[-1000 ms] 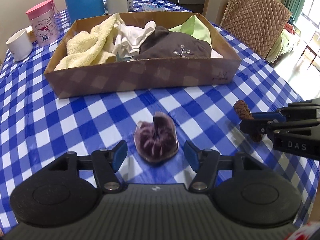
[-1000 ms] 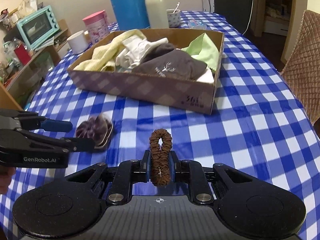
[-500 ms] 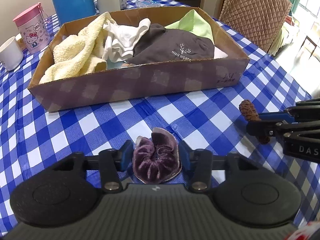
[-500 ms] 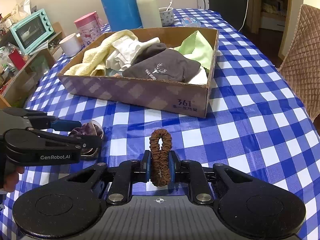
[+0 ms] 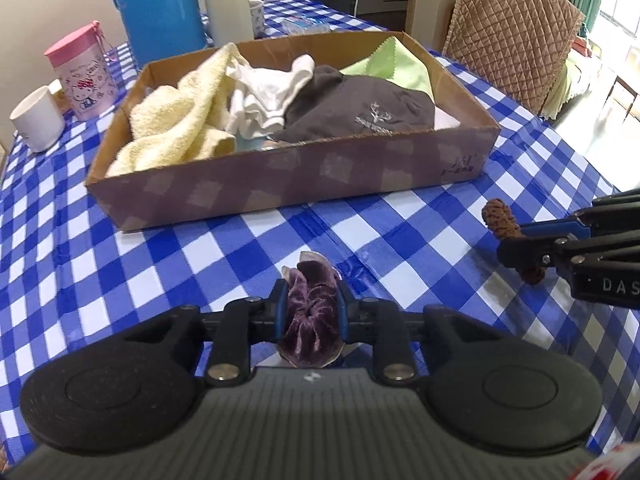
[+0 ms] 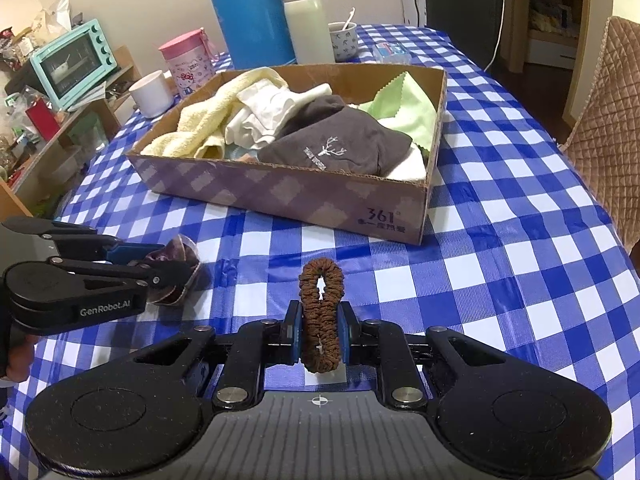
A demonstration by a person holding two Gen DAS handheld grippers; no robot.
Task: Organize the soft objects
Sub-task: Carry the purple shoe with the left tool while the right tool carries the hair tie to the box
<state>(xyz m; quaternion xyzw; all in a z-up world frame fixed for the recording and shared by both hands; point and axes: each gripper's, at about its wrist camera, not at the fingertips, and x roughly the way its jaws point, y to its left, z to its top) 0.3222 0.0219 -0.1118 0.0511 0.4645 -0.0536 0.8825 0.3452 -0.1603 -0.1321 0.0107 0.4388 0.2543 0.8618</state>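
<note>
One cardboard box (image 6: pixel 288 196), heaped with cloths, is seen toward the far edge of the checked table (image 6: pixel 500 240); near the front edge two scrunchies are held, one per gripper. The left gripper (image 5: pixel 311 312) has just been closing and is now clamped on the purple scrunchie (image 5: pixel 310 320), the right gripper (image 6: pixel 320 330) is pinched on the brown scrunchie (image 6: pixel 320 312). Slippage is judged possible as the soft velvet squashes, or a snag on the box wall when carried over

The surface (image 6: pixel 500 240) wears a blue-and-white checked cloth. On it stand a cardboard box (image 6: pixel 288 196), a white mug (image 6: pixel 152 94), a pink canister (image 6: pixel 188 62), a blue flask (image 6: pixel 252 12) and a cream flask (image 6: pixel 306 20).
</note>
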